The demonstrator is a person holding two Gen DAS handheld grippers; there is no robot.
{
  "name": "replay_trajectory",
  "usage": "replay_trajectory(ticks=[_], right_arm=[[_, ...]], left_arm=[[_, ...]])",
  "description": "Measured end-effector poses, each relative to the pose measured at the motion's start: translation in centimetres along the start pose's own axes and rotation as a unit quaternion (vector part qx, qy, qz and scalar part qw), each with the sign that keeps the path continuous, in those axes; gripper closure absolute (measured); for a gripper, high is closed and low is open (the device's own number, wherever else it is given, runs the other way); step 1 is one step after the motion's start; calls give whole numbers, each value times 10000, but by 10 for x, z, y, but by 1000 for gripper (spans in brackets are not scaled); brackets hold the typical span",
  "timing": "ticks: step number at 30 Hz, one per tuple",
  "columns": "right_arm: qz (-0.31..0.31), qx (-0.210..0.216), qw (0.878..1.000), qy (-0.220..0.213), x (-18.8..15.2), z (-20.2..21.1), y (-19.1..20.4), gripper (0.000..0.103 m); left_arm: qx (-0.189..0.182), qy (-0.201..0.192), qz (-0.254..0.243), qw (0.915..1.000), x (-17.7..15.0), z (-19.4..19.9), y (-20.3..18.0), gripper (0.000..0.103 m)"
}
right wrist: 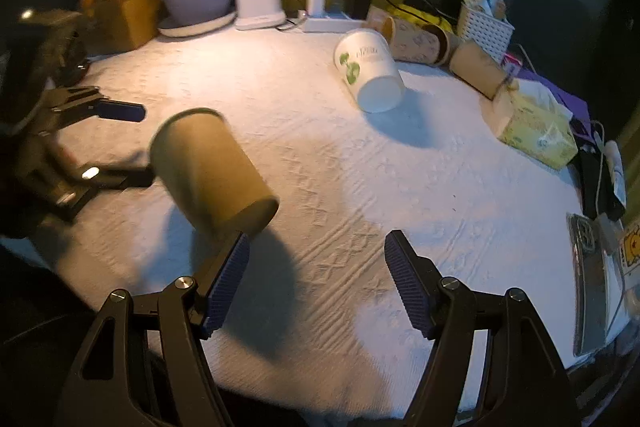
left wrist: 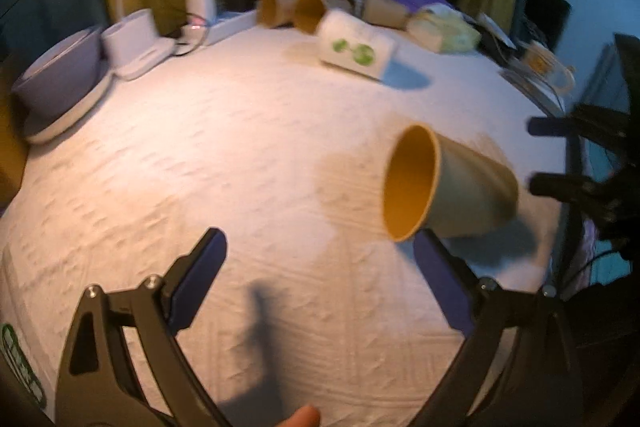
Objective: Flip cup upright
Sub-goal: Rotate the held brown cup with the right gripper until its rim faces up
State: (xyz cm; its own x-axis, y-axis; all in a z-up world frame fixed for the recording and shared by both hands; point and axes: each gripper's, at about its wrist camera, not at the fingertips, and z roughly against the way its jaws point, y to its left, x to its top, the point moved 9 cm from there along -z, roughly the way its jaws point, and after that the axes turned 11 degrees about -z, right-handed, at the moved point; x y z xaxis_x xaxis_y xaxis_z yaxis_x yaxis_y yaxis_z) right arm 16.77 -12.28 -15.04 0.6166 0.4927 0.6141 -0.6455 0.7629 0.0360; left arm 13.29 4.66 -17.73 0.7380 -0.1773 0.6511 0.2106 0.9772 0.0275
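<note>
Overhead, lamp-lit white embossed tablecloth (right wrist: 400,187); brown cup (right wrist: 212,171) tipped sideways; both claws (left wrist: 320,267) (right wrist: 316,279) released.

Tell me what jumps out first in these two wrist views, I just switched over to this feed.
The brown paper cup lies tipped on its side on the white cloth, between the two grippers, its orange inside facing the left gripper. Both the left gripper and the right gripper stand open and hold nothing. Farther back, a white cup with green print also lies on its side, in front of a row of brown cups.
</note>
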Motion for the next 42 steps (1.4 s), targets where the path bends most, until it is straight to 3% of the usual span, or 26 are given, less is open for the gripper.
replay_trajectory(ticks=[9, 16, 25, 28, 31, 38, 42], right_arm=[[864, 661, 9939, 177, 26, -8, 77, 30], [1621, 913, 9774, 1004, 31, -40, 100, 30], [1992, 1224, 9526, 1946, 33, -74, 118, 30], [1966, 1322, 9488, 2088, 35, -81, 121, 35], [1918, 1375, 9539, 1852, 45, -78, 122, 36], [1412, 1374, 9796, 388, 92, -68, 115, 36], [929, 1339, 9864, -205, 95, -74, 99, 36]], left_arm=[[19, -364, 347, 9987, 5, 16, 12, 8], [-85, -513, 608, 9968, 3, 19, 18, 8], [-91, -591, 806, 9950, 0, 23, 29, 8], [-45, -620, 858, 9944, -1, 25, 35, 8], [20, -686, 953, 9931, 0, 26, 42, 8], [192, -876, 1126, 9896, 6, 33, 55, 8], [223, -948, 1227, 9877, 10, 36, 56, 8]])
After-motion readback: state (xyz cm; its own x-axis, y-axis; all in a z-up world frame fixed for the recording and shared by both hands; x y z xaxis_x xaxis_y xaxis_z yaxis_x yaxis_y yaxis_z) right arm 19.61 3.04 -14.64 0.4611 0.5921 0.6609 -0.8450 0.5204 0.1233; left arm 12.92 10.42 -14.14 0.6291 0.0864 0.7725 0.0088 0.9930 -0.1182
